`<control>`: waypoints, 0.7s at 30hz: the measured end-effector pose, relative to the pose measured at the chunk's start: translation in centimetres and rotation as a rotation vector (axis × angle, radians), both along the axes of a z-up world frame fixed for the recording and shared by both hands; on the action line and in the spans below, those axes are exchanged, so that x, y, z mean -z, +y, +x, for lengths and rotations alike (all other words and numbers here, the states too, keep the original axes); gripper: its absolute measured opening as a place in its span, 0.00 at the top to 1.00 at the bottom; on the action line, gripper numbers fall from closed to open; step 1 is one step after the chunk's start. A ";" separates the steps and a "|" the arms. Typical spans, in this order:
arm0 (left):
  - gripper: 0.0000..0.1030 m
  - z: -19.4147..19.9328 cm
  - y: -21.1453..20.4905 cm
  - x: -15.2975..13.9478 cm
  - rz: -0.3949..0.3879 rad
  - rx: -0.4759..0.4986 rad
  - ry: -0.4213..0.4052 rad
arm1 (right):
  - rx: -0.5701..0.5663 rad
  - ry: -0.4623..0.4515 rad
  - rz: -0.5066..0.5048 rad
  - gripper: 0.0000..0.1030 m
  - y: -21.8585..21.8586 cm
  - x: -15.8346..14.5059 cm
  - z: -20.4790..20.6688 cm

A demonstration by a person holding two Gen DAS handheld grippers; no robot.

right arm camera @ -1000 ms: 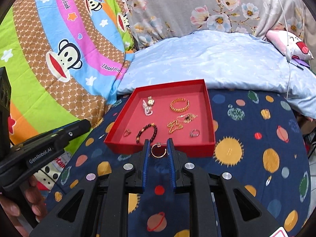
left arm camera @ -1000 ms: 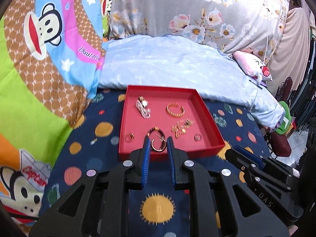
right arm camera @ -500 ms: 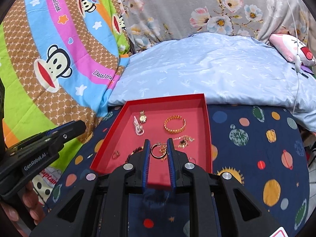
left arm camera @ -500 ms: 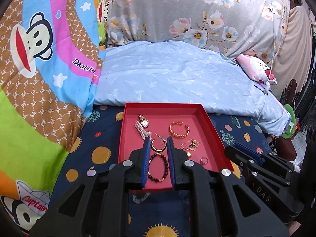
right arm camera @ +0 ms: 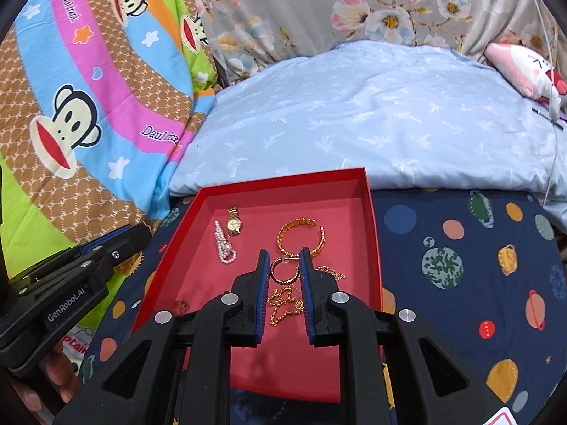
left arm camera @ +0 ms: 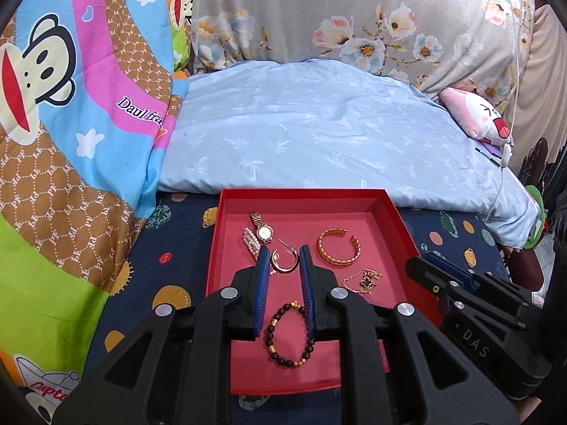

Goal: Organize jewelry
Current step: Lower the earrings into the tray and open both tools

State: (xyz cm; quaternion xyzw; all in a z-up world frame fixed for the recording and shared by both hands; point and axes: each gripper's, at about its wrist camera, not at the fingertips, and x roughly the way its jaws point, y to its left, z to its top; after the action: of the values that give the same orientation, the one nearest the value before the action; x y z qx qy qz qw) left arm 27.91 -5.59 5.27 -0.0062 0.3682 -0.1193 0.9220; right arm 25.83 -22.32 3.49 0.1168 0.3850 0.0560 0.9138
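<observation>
Grippers [left arm camera: 283, 260] [right arm camera: 283, 262] over tray [left arm camera: 301, 194], each w/ hoop.

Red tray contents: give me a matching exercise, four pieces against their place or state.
In the red tray:
1. hoop earring
2. beaded bracelet
3. gold cuff
4. watch

a. far left, beside the pearl clip
b. between the left gripper fingertips
c. near edge, under the left gripper
d. right of the held hoop

Pairs: 1-b, 2-c, 3-d, 4-a
</observation>
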 end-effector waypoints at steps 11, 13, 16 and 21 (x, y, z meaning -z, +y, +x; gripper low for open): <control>0.84 1.8 -0.5 1.7 -0.017 0.011 0.033 | 0.005 0.046 -0.016 0.84 -0.2 2.0 1.7; 0.84 1.9 -0.6 1.8 -0.011 0.013 0.035 | 0.003 0.046 -0.019 0.84 -0.1 2.0 1.7; 0.84 2.1 -0.7 2.1 -0.008 0.011 0.041 | -0.006 0.045 -0.024 0.84 0.1 2.0 1.8; 0.84 2.3 -1.1 2.4 0.004 0.018 0.049 | -0.009 0.043 -0.028 0.84 0.4 2.0 2.0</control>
State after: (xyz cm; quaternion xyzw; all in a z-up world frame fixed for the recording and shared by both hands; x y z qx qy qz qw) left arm 30.22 -6.70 2.89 -0.0040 0.3909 -0.1269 0.9116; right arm 27.87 -21.93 1.45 0.1033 0.4056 0.0519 0.9067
